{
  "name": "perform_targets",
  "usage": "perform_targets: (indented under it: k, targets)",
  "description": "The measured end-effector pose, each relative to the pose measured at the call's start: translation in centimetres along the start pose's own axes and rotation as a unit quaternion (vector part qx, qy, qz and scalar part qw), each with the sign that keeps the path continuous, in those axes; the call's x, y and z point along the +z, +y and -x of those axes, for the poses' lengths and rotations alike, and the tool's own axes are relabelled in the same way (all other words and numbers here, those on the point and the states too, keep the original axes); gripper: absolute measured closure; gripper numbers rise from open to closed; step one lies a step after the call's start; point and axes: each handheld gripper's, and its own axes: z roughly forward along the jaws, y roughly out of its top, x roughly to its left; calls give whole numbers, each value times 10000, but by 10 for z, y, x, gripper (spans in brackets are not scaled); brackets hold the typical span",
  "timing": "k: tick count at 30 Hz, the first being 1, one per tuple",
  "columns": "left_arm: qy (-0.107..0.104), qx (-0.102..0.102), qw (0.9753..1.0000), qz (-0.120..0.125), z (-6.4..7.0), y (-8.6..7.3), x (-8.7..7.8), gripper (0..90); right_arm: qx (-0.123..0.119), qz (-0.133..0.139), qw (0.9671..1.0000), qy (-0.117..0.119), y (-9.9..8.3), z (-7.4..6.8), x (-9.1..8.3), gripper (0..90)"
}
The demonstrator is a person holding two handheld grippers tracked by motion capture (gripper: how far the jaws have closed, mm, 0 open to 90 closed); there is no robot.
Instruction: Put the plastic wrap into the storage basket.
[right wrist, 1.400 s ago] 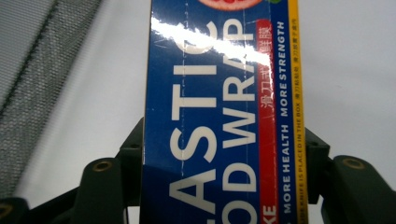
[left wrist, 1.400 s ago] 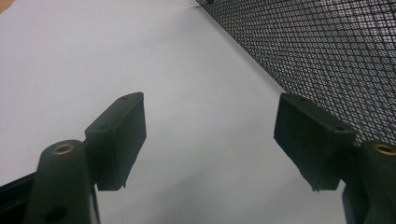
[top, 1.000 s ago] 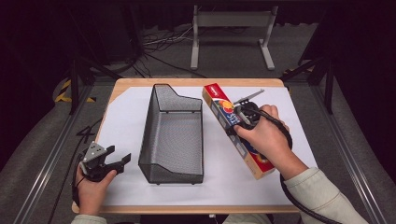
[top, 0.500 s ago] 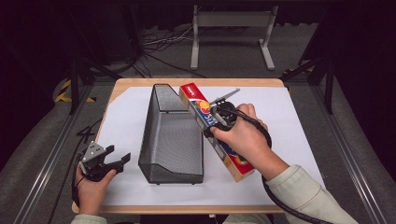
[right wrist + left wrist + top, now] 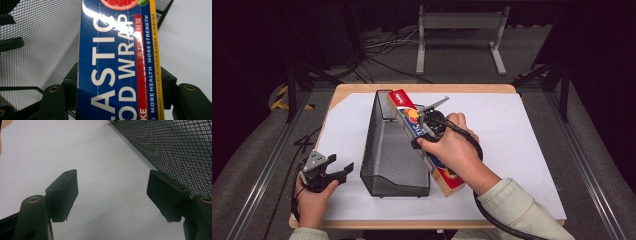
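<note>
Here the right gripper [image 5: 424, 131] fingers clamp the plastic wrap box [image 5: 422, 135] over the mesh basket [image 5: 387, 155]; left gripper [image 5: 332, 172] fingers gape.

High view: above your near edge — looks down, forward.
Gripper views: very close; each shares the mesh basket [image 5: 175, 150] with it.

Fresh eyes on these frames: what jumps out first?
The bright blue-and-red plastic wrap box, clamped in the right hand-held gripper and held slanted at the right rim of the black mesh basket mid-table. Next, the left hand-held gripper, open and idle at the table's near-left corner.
</note>
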Motion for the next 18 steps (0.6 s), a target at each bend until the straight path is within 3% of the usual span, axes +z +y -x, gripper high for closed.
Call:
perform_targets:
  k: [7, 18]
  targets:
    - [30, -6, 10000, 14, -1, 0, -1, 258, -6, -36, 10000, 20, 5, -15, 11, 392]
    - [28, -7, 10000, -4, 0, 0, 0, 258, 178, -153, 9997, -71, 9, -25, 27, 390]
